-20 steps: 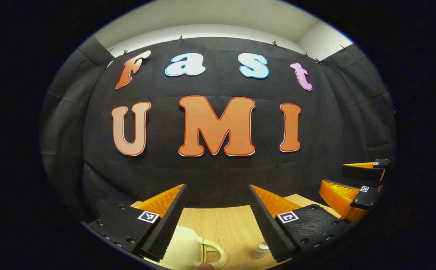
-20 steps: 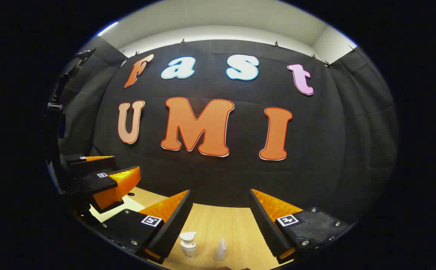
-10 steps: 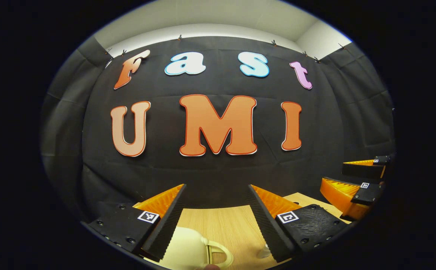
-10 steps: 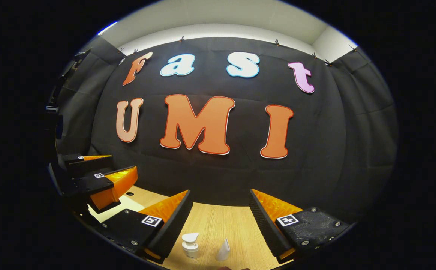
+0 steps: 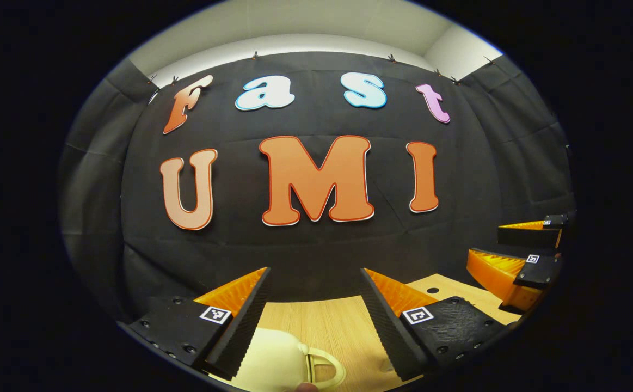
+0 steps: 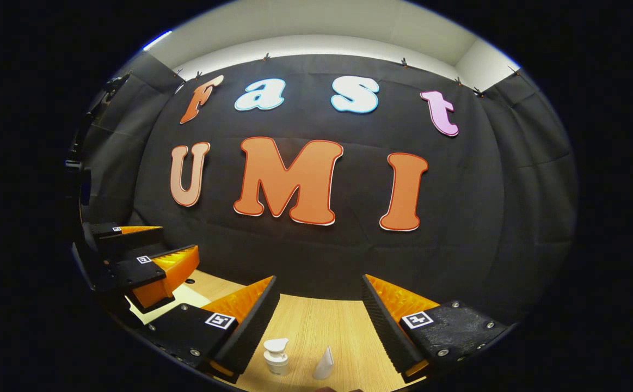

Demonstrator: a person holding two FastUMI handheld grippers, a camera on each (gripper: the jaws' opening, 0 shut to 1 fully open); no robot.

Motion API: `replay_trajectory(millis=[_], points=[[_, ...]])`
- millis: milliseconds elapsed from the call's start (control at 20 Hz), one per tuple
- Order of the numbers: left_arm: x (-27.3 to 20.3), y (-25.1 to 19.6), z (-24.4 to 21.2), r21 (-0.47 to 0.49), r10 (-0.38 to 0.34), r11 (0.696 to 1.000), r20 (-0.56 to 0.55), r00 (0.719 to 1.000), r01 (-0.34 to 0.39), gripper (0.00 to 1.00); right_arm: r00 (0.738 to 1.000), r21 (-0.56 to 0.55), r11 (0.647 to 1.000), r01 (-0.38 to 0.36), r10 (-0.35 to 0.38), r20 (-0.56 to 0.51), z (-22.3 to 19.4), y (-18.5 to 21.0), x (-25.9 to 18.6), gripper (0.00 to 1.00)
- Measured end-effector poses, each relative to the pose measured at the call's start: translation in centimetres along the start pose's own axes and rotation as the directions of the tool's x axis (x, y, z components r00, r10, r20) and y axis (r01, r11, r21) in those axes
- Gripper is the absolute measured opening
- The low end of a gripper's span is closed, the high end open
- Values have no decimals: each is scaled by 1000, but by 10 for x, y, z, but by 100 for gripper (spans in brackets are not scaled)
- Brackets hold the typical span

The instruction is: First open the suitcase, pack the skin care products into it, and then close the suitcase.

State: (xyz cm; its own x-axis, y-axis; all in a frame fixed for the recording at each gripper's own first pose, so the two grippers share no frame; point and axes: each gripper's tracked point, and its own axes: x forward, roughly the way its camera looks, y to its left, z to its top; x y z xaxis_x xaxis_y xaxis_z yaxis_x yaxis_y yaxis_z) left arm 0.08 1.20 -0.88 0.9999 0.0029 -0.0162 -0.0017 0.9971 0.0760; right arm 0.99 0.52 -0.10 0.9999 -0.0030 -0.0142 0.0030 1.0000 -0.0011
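The left gripper (image 5: 315, 283) has two wedge-shaped fingers with ribbed, sawtooth inner faces, each mounted on a dark textured block with round screw heads and a small square black-and-white marker on top. The right gripper (image 6: 319, 291) is built the same way, with a marker tag on each finger block and screws along the block edges

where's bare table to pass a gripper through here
Bare wood lies between the left gripper and the booth's wall, and right of the white cone cap. It is crowded near the cream suitcase and beside the pump bottle.
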Motion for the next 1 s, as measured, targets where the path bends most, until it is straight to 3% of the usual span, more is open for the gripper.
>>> replay_trajectory(millis=[250,450,600,1000], points=[[-8,8,-18,84,0,996,-69,998,5,99,1000,-2,1000,15,-15,-3,-3,-4,1,95],[-17,14,-39,187,-25,981,-146,989,53,99,999,-1,999,37,-37,0,-2,-25,-3,95],[-29,11,-59,203,-45,975,-231,972,94,99,998,-9,998,59,-59,-2,-4,-33,0,95],[-51,35,-98,429,-66,870,-391,918,245,99,994,-25,993,112,-112,-19,-10,-57,-1,95]])
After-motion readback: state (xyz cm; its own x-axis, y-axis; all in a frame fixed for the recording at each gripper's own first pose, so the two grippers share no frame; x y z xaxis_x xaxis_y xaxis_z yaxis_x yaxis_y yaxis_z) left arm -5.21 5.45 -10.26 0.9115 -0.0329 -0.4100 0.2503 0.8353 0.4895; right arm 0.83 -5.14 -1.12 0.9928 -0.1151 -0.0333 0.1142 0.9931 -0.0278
